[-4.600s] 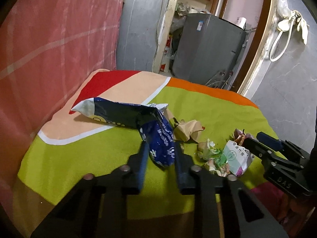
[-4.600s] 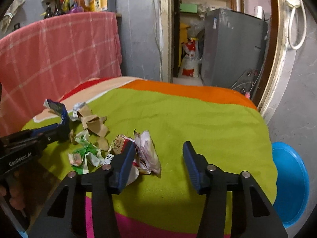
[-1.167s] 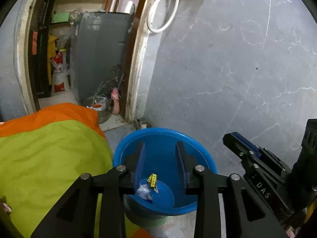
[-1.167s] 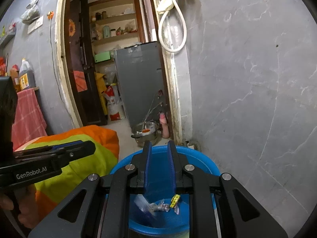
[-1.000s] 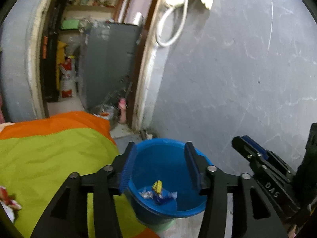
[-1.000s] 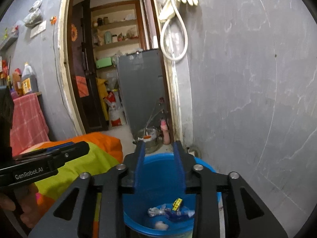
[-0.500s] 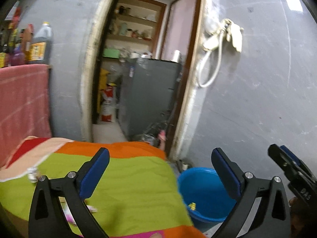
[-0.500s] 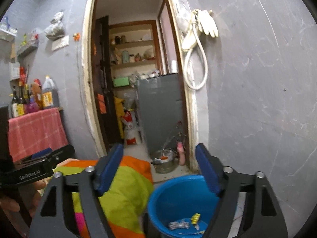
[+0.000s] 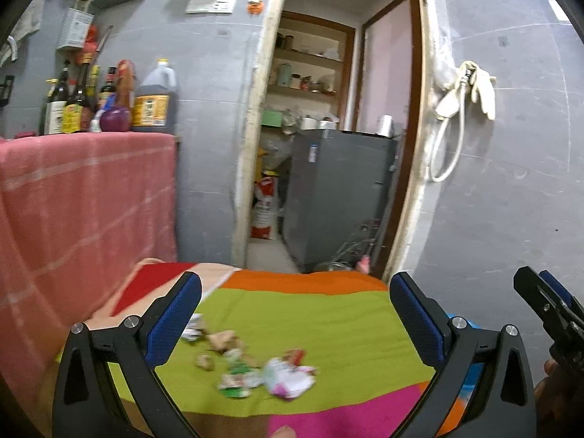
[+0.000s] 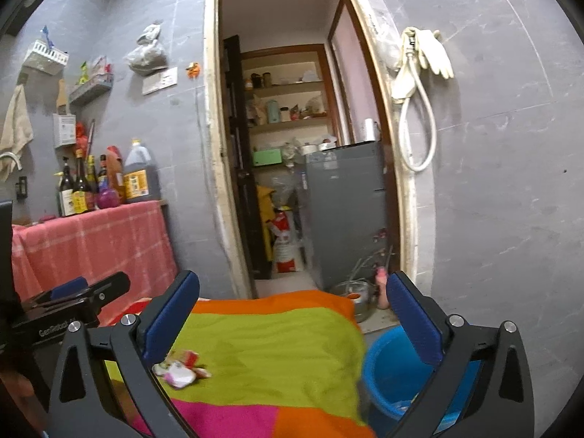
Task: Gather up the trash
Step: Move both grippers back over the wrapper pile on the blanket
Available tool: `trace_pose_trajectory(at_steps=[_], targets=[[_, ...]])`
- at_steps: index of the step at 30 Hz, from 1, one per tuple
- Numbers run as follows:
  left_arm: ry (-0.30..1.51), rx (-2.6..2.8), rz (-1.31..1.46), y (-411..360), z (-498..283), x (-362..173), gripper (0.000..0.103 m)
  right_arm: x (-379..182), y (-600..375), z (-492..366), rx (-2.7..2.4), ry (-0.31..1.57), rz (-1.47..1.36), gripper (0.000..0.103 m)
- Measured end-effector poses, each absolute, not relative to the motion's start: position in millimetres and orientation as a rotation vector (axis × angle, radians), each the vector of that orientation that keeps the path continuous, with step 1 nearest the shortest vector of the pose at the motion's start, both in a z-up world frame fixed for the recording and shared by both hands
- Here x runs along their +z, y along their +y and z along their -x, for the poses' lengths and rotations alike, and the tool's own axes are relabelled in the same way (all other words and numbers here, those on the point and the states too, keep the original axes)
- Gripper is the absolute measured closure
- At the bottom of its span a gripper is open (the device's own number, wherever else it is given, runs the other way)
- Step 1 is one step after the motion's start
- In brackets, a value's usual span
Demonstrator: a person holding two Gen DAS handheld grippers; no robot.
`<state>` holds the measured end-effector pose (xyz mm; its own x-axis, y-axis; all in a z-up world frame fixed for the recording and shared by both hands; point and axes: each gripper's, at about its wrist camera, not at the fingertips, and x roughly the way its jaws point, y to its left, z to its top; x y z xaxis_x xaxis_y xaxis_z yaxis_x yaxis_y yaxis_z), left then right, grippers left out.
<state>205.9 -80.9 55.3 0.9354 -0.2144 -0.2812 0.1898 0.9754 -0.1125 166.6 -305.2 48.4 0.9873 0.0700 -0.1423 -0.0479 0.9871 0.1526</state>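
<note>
Several crumpled wrappers lie on the colourful cloth-covered table; a pink and white one is nearest. Some also show in the right wrist view. The blue trash bin stands on the floor right of the table. My left gripper is wide open and empty, held above the table. My right gripper is wide open and empty, above the table's right side. The right gripper's tip shows at the right edge of the left wrist view.
A red checked cloth covers a counter at the left, with bottles on top. A doorway with a grey fridge is behind the table. A metal pot sits on the floor by the door.
Both grippers dropped their trash into the blue bin, opened wide and swung back left toward the table. The wrappers on the table are in view again.
</note>
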Motion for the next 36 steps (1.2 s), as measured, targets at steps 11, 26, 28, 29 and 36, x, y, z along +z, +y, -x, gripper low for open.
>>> trace_pose_trajectory(at_steps=[11, 26, 28, 29, 36], targets=[[0.317, -0.081, 0.092, -19, -198, 30, 0.002, 32, -257, -186, 0.136, 0.193, -0.141, 0.000], [0.555, -0.088, 0.110, 9, -226, -28, 0.002, -16, -225, -228, 0.256, 0.397, -0.047, 0.001], [0.575, -0.097, 0.102, 6, -228, -33, 0.002, -22, -222, -233, 0.268, 0.427, -0.036, 0.004], [0.585, -0.104, 0.099, 4, -229, -36, 0.002, -25, -220, -235, 0.272, 0.443, -0.026, 0.010], [0.652, -0.200, 0.086, -6, -240, -46, 0.011, -41, -220, -253, 0.287, 0.549, 0.014, 0.035]])
